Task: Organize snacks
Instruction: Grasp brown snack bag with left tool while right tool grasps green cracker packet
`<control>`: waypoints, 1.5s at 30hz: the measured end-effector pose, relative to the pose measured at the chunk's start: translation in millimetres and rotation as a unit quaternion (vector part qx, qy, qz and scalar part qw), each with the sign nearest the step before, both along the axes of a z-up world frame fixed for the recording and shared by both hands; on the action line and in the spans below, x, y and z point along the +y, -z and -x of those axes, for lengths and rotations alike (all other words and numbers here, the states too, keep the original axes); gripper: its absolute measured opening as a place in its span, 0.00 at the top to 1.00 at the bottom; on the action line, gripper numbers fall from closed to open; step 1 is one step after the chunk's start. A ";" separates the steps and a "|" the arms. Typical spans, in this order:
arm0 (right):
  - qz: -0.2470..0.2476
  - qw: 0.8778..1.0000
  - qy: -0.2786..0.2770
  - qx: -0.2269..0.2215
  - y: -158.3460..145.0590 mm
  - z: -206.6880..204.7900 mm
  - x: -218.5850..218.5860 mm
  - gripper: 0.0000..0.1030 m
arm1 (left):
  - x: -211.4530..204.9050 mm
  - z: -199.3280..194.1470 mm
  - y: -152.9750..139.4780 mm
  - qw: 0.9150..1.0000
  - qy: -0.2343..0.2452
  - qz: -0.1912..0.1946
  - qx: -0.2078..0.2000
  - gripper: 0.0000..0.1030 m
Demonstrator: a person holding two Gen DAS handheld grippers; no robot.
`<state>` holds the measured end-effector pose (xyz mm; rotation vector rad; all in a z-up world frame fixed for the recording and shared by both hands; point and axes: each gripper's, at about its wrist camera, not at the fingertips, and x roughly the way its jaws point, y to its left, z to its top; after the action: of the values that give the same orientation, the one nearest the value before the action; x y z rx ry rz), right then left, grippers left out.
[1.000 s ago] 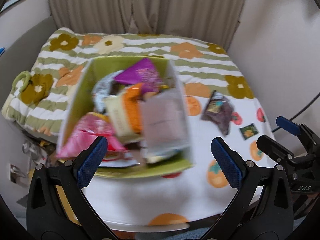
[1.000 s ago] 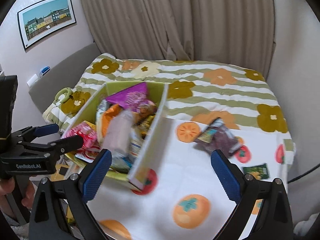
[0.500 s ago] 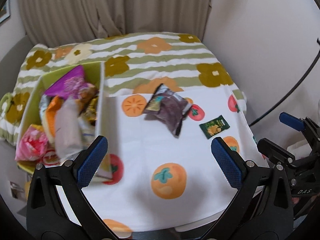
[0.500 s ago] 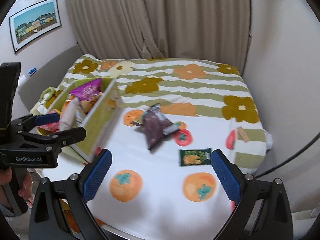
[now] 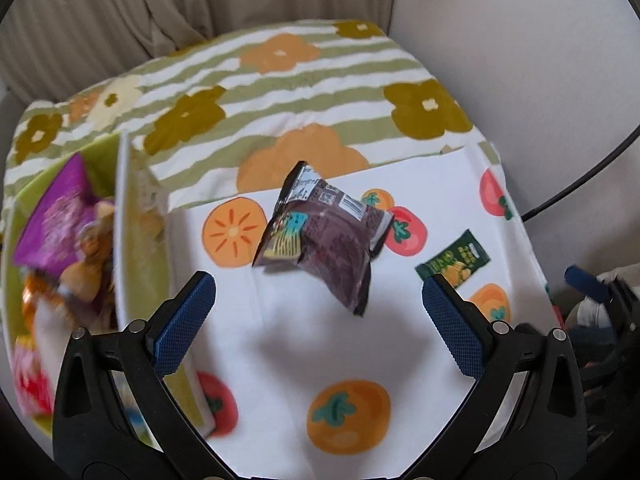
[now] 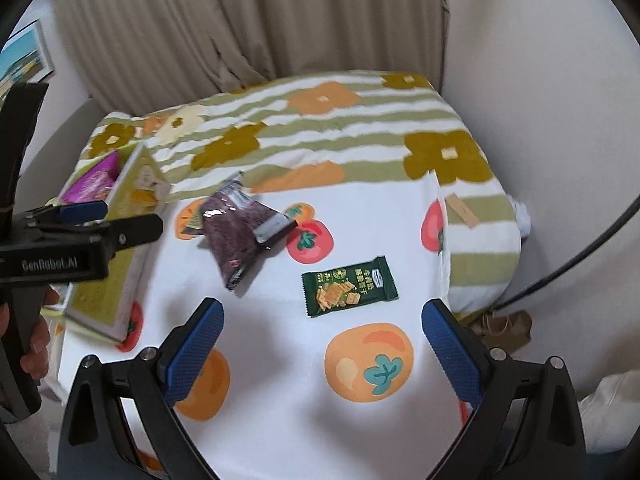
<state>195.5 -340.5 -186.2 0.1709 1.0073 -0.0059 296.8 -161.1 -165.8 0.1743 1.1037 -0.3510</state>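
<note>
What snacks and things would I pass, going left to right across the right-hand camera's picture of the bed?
left gripper → green box → dark purple packet → small green packet

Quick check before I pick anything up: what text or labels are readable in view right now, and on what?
"GenRobot.AI": on the body of the left tongs, seen from the right wrist view.
Small green packet: light characters, too small to read.
Dark purple packet: printed label and codes, too blurred.
Green box: print blurred.
</note>
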 end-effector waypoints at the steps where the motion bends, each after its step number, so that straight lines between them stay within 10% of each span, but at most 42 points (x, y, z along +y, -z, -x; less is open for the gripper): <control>1: -0.006 1.000 0.013 0.010 9.3 -6.6 0.2 0.04 | -2.4 -10.7 8.0 1.000 0.006 -0.004 0.012 0.01; 16: -0.063 0.985 0.130 0.096 84.9 -53.1 -4.6 0.04 | -41.5 -93.7 87.8 0.990 0.078 -0.051 0.104 0.01; 23: -0.077 0.977 0.166 0.112 98.4 -56.9 -11.0 0.04 | -44.8 -98.1 113.3 0.983 0.088 -0.010 0.159 0.01; 36: -0.048 0.983 0.149 0.094 106.5 -80.5 -5.9 0.05 | -31.9 -88.5 124.9 0.984 0.074 0.000 0.160 0.15; 45: 0.025 0.990 0.105 0.086 107.6 -86.8 10.0 0.35 | -19.8 -83.2 118.0 0.988 0.050 0.013 0.144 0.18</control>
<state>282.3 -330.4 -293.8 0.2330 1.1553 -0.2420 380.0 -180.9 -283.8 0.1584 1.3784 -0.4917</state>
